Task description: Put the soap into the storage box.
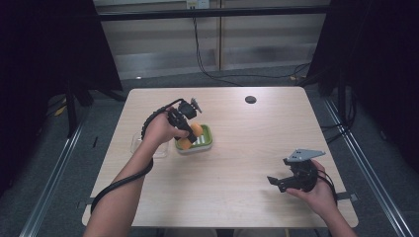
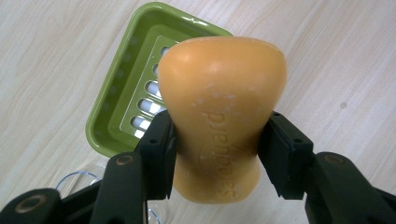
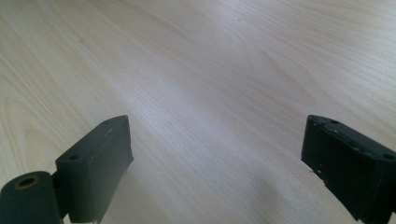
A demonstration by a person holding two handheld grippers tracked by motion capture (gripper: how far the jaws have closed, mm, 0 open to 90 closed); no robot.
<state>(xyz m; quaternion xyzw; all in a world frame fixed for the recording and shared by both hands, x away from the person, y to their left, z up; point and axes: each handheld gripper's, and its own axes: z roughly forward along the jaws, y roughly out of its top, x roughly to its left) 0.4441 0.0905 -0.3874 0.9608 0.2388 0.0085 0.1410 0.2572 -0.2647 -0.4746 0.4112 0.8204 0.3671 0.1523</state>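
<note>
The left tool (image 2: 215, 154) grips an orange bar of soap (image 2: 222, 116), its two black jaws pressed against the bar's narrowed waist from either side. In the left gripper view the soap's long axis runs from 6 o'clock to 12 o'clock, straight out along the jaws, with the broad rounded end pointing away toward 12 and the other end near the bottom between the jaws; raised lettering runs along the same axis on its face. Behind the soap, toward 10 o'clock, sits a green soap dish (image 2: 105, 121) with a slotted drain insert, and no soap lies in it; the bar hangs over its near right edge, held above the pale wooden bench (image 2: 336, 56). At 7 o'clock in that view the rim of a clear plastic lid or tray (image 2: 77, 179) shows on the bench, and I cannot tell what it is. In the high view the left tool (image 1: 190, 132) hovers over the dish (image 1: 205, 140) just left of the bench's middle, the soap (image 1: 193, 131) tilted above the dish's 9 o'clock side, and the clear piece (image 1: 136, 144) lies just beside the dish at 9 o'clock. A small dark round disc (image 1: 250, 99) rests on the bench (image 1: 237, 197) toward 12 o'clock. The right tool (image 1: 274, 182) is held at about 4 o'clock, well apart from the dish, pointing toward 9 o'clock. In the right gripper view the right tool (image 3: 215, 172) has its jaws spread wide with bare bench (image 3: 210, 70) between them.
</note>
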